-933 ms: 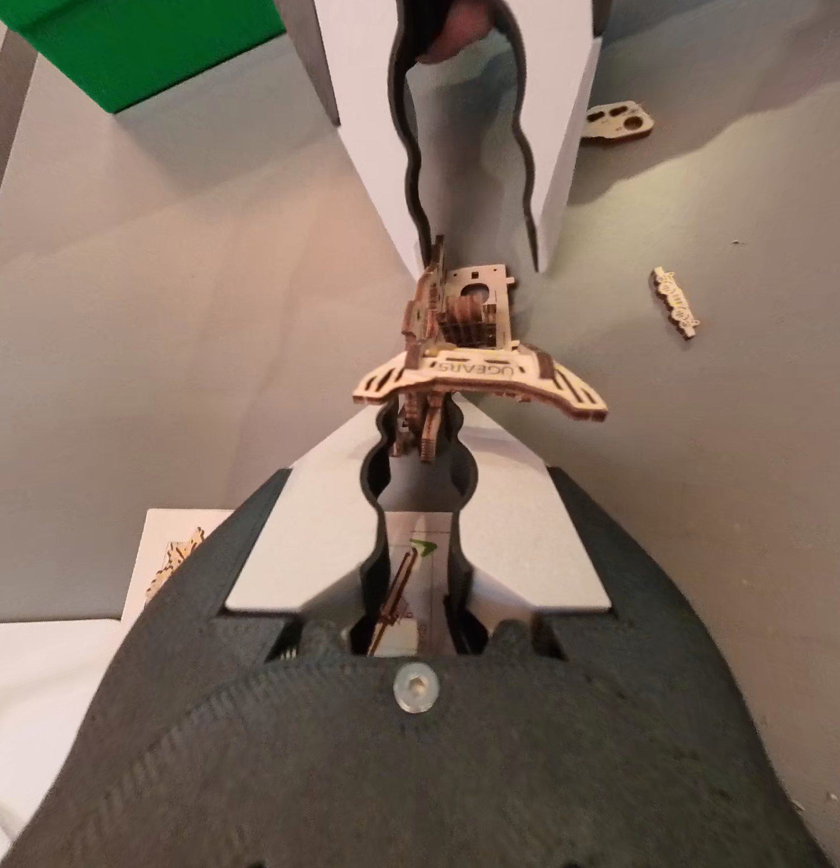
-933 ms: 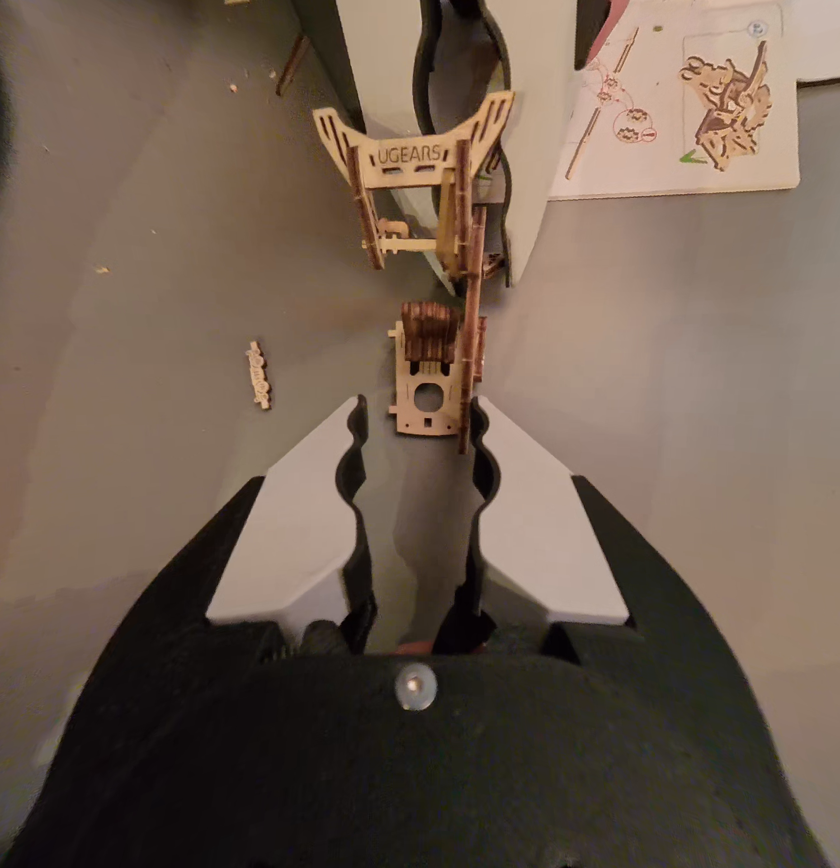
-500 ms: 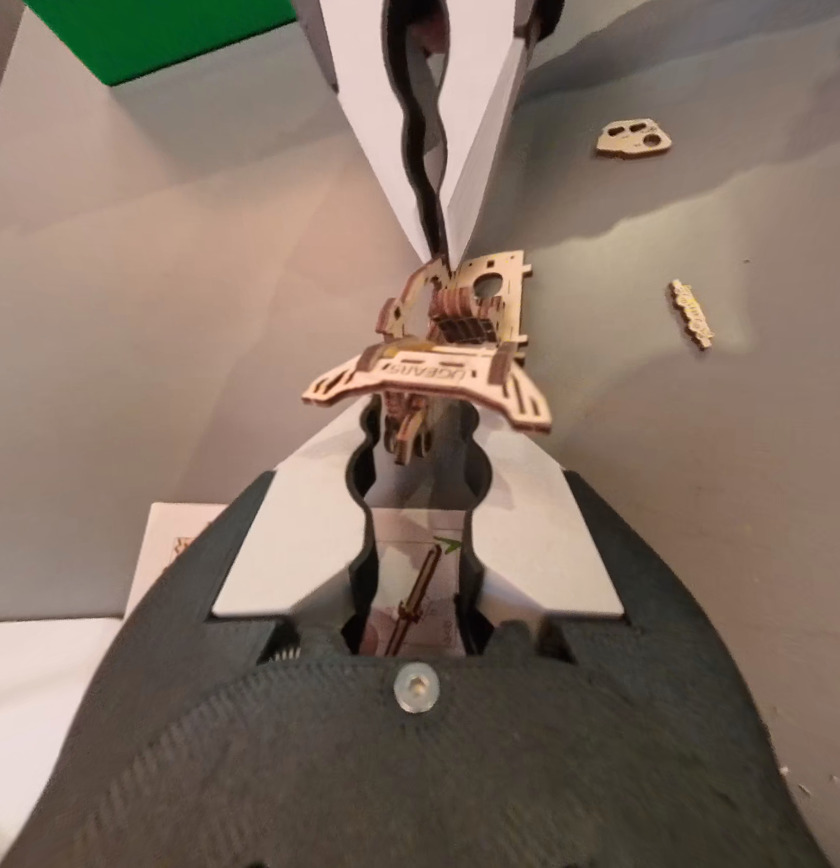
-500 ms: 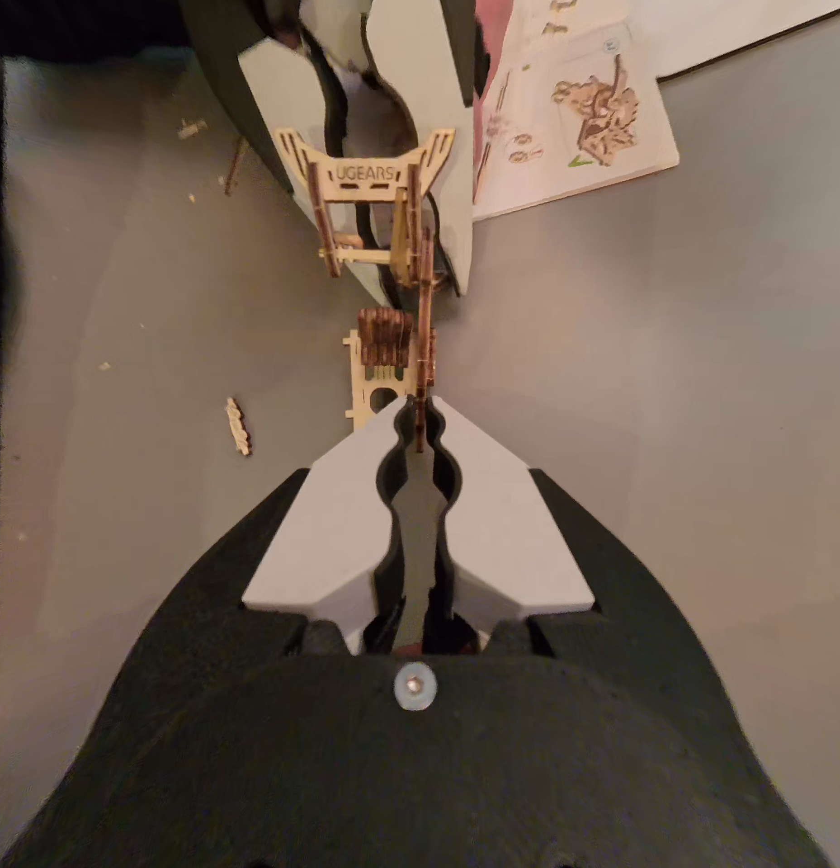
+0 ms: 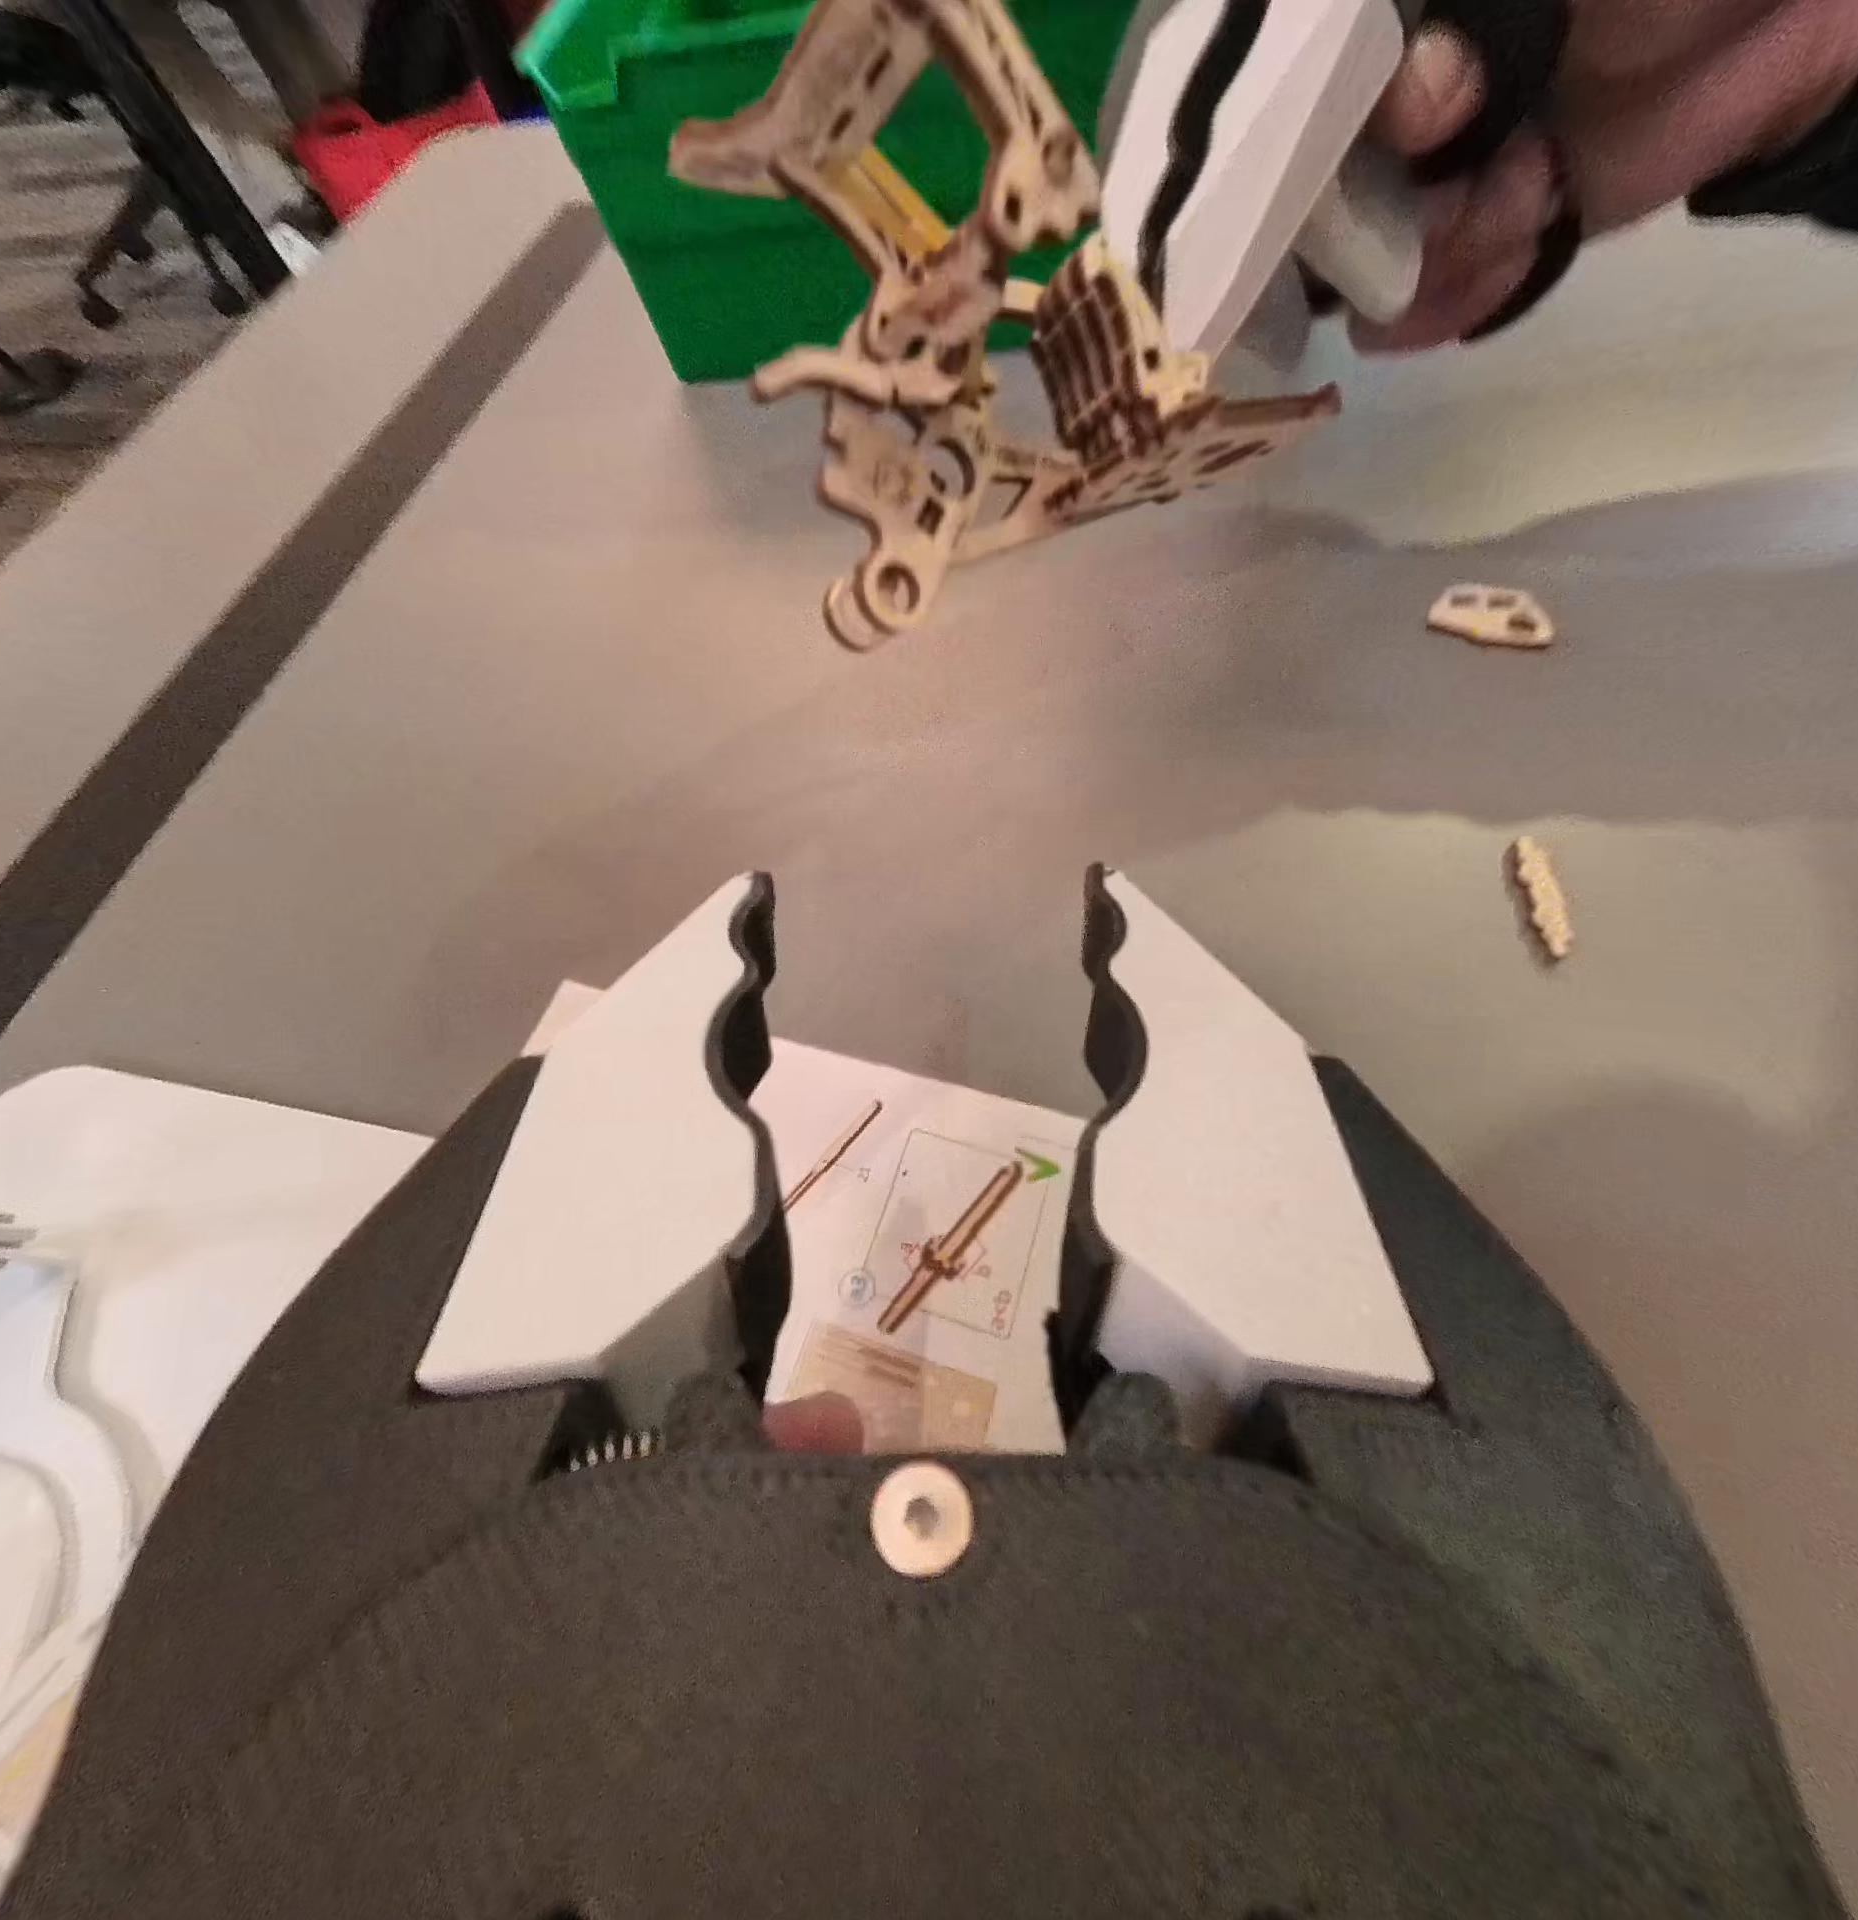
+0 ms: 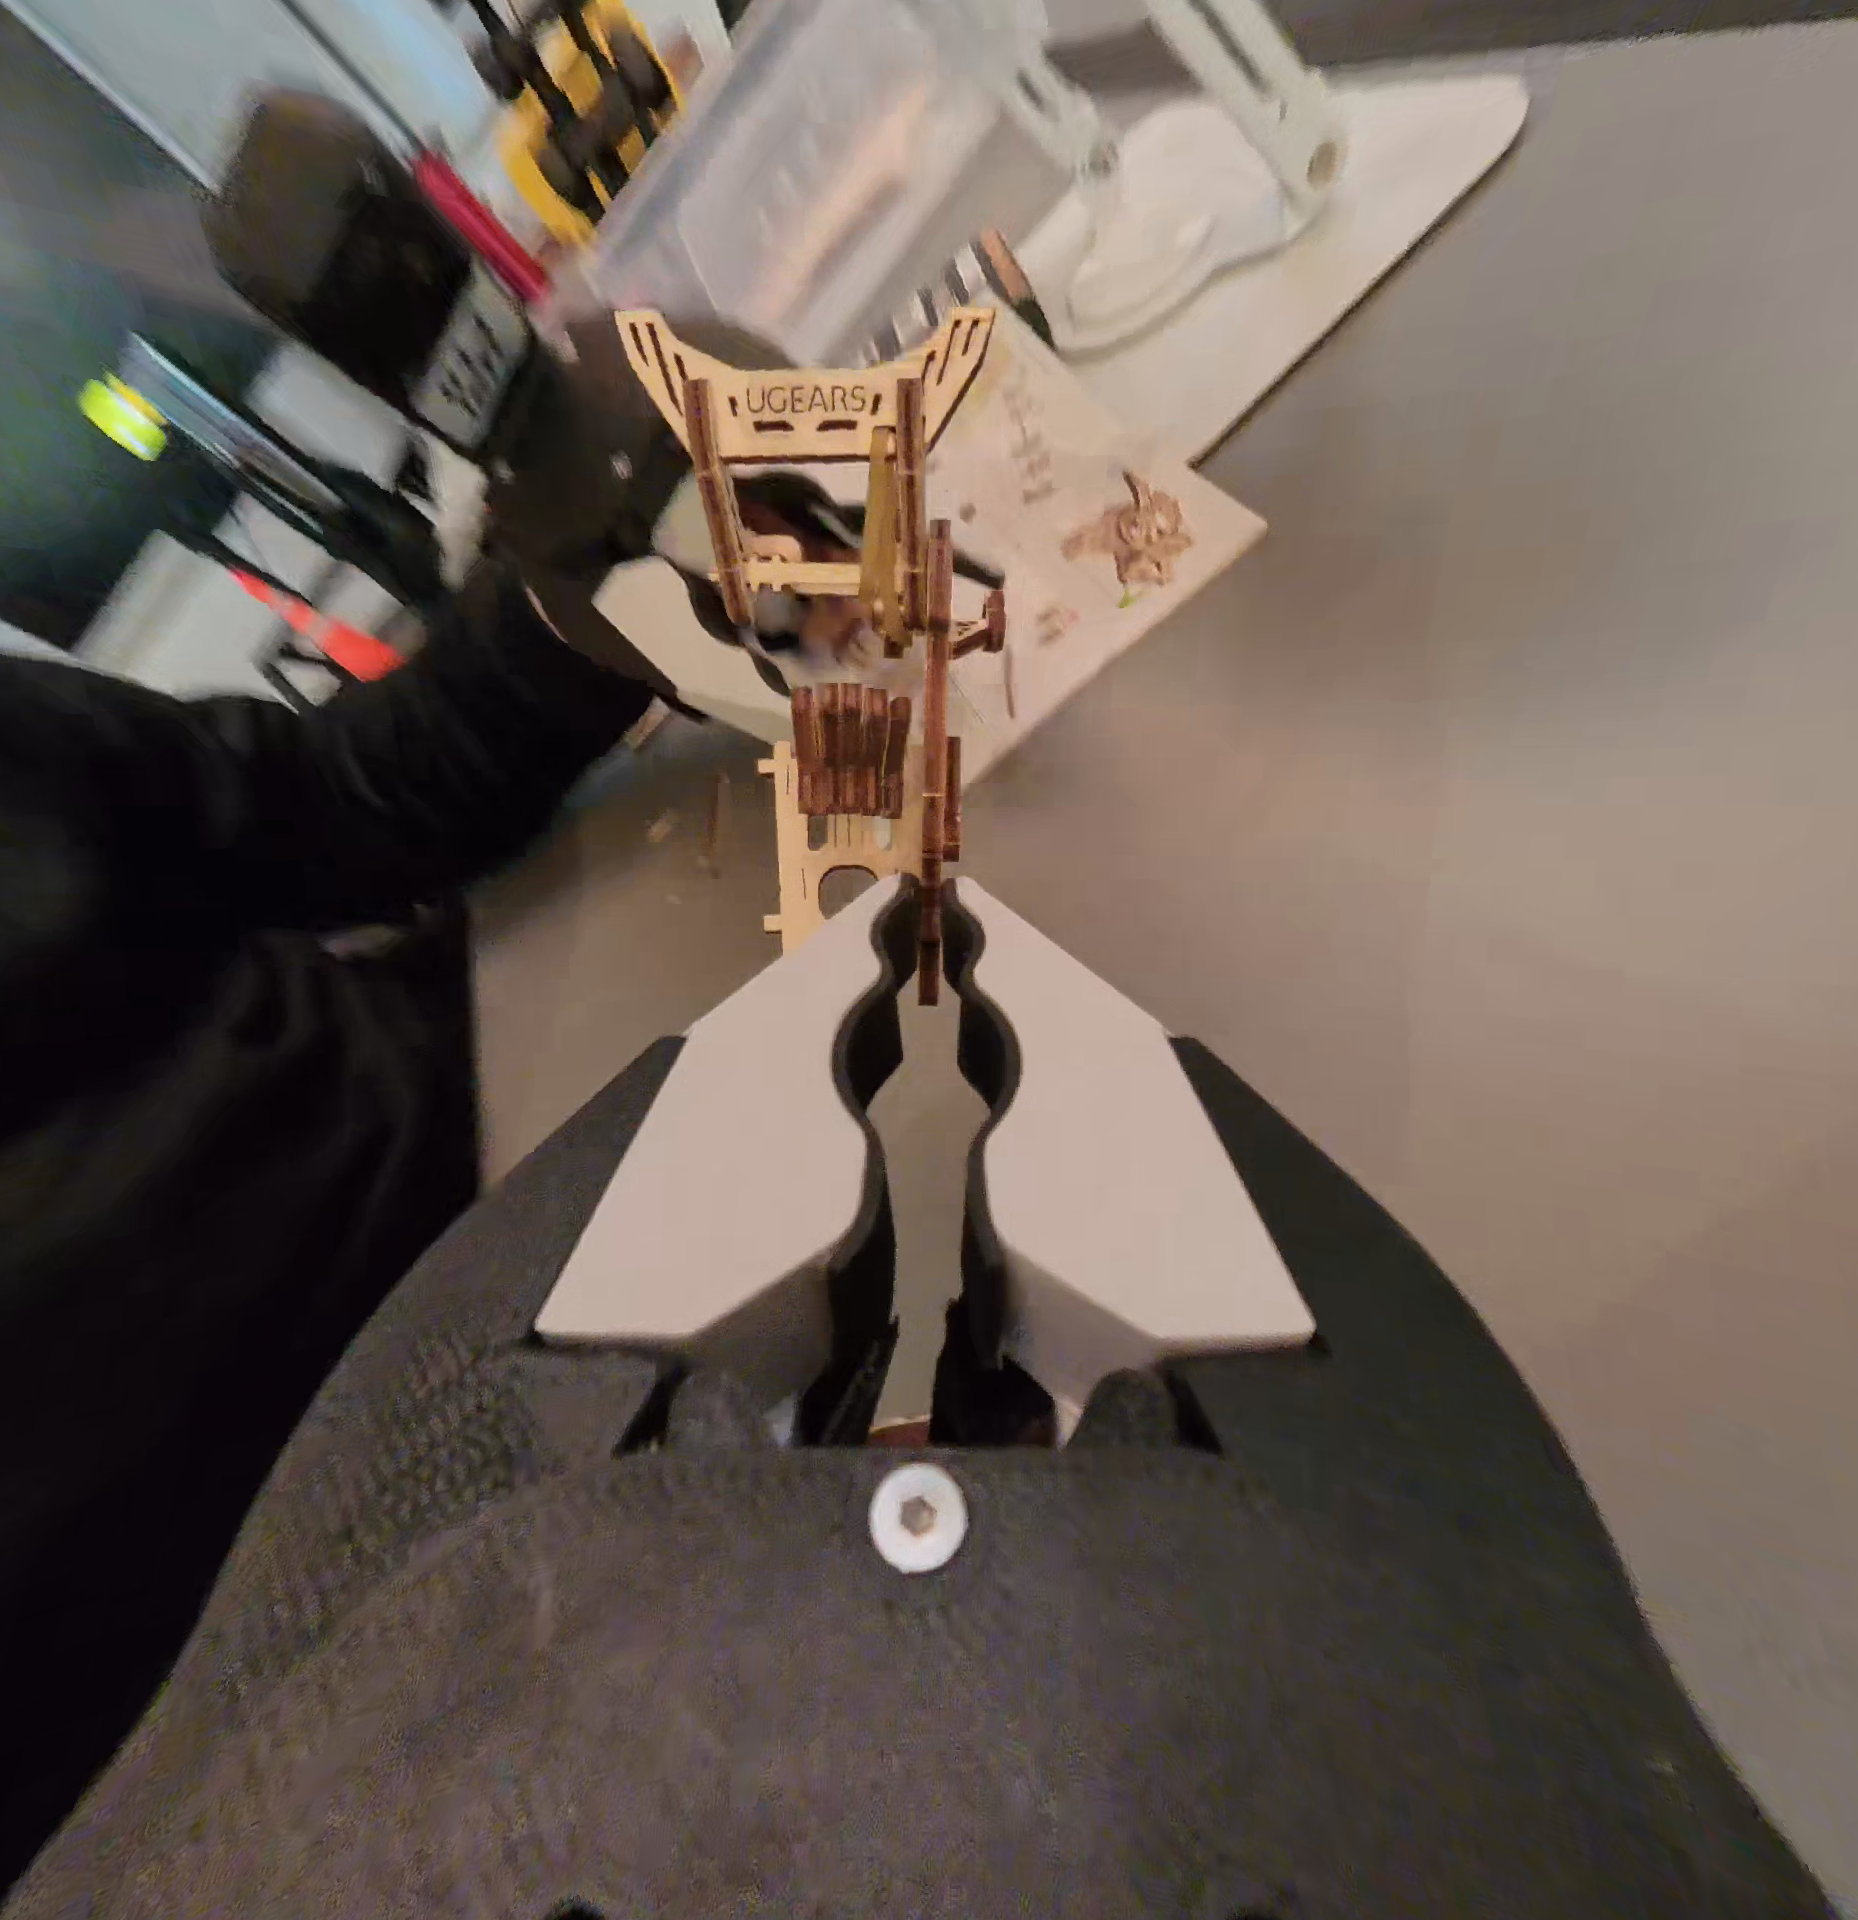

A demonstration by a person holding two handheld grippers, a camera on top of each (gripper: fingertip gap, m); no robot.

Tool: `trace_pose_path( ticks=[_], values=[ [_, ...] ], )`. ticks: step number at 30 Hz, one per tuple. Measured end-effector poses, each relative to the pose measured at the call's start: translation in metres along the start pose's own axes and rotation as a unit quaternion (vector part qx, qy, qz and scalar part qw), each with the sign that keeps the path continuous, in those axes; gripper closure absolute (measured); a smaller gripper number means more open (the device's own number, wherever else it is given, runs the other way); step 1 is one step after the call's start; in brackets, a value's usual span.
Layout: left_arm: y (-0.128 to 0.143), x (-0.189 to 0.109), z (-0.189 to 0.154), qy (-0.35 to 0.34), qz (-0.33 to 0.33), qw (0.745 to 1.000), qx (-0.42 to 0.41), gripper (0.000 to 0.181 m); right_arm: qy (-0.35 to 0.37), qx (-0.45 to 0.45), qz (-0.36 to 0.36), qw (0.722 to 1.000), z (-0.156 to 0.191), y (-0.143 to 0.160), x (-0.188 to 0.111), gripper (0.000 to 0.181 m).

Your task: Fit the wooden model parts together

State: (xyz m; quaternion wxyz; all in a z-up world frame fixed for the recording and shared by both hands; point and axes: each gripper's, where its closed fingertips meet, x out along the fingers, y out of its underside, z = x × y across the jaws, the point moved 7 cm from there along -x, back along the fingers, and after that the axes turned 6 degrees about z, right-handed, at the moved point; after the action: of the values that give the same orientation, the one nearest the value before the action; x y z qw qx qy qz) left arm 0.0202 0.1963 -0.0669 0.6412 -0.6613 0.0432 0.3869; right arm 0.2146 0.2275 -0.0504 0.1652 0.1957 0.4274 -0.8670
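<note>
Right gripper: pressed together on a thin edge plate of the wooden model; in the left wrist view the same gripper shows from afar, pinching the model from above, with the person's hand behind it.
Left gripper: spread wide and holding nothing, low over the instruction sheet, well short of the model.
Wooden model: lifted clear of the bench, tilted, carried by the right gripper alone; its curved crosspiece is the far end in the right wrist view.
Loose parts: a small flat plate with holes and a short toothed strip lie on the bench to the right, apart from each other and from the model.
Other things: a green bin stands behind the model; both views are blurred, so fine slots are hard to read.
Step in hand, as I judge it: the model is being turned or presented while the left gripper is free to fetch the next piece.
Doing it well: keep the pinch on the plate's flat faces, not on thin tabs, since the whole weight hangs from one edge.
Next move calls for: steadying the model before bringing a part to it, and gripping the loose part near its middle, edge-on.
Risk: the model swivelling in the pinch, or a slender tab snapping if a part is forced in at an angle.
</note>
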Motion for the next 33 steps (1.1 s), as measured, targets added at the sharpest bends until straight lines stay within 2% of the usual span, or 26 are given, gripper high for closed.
trace_pose_path(
  ticks=[1, 4, 10, 13, 16, 19, 21, 23, 26, 28, 30, 33],
  values=[
    [-0.005, -0.004, -0.001, -0.014, -0.019, 1.000, -0.006, 0.121, -0.020, 0.015, -0.024, 0.999, 0.002, -0.001, -0.005, 0.180],
    [-0.022, -0.014, -0.012, -0.035, -0.067, 0.997, -0.006, 0.115, -0.069, 0.050, -0.091, 0.992, 0.009, -0.003, -0.019, 0.180],
    [-0.057, -0.033, -0.034, -0.069, -0.131, 0.989, 0.015, 0.116, -0.169, 0.054, -0.184, 0.967, 0.044, -0.010, -0.040, 0.180],
    [-0.068, -0.044, -0.044, -0.078, -0.145, 0.986, 0.022, 0.117, -0.183, 0.056, -0.206, 0.960, 0.059, -0.011, -0.044, 0.181],
    [-0.064, -0.052, -0.049, -0.094, -0.129, 0.987, 0.027, 0.120, -0.152, 0.054, -0.225, 0.961, 0.071, -0.013, -0.049, 0.181],
    [-0.046, -0.057, -0.051, -0.117, -0.100, 0.988, 0.030, 0.123, -0.050, 0.042, -0.203, 0.977, 0.075, -0.009, -0.051, 0.180],
    [-0.029, -0.060, -0.051, -0.133, -0.076, 0.988, 0.028, 0.123, 0.092, 0.022, -0.154, 0.984, 0.067, 0.000, -0.050, 0.180],
    [-0.010, -0.061, -0.051, -0.144, -0.052, 0.988, 0.023, 0.124, 0.224, 0.006, -0.107, 0.969, 0.058, 0.009, -0.049, 0.180],
    [0.013, -0.058, -0.053, -0.149, -0.031, 0.988, 0.004, 0.125, 0.358, -0.010, -0.041, 0.933, 0.046, 0.023, -0.039, 0.180],
    [0.023, -0.053, -0.055, -0.150, -0.022, 0.988, -0.003, 0.125, 0.405, -0.017, -0.009, 0.914, 0.037, 0.033, -0.027, 0.180],
    [0.028, -0.049, -0.057, -0.152, -0.014, 0.988, 0.002, 0.125, 0.402, 0.001, 0.018, 0.915, 0.026, 0.044, -0.010, 0.181],
    [0.031, -0.044, -0.059, -0.152, -0.009, 0.988, 0.009, 0.125, 0.403, 0.037, 0.011, 0.914, 0.010, 0.056, 0.001, 0.180]
  ],
)
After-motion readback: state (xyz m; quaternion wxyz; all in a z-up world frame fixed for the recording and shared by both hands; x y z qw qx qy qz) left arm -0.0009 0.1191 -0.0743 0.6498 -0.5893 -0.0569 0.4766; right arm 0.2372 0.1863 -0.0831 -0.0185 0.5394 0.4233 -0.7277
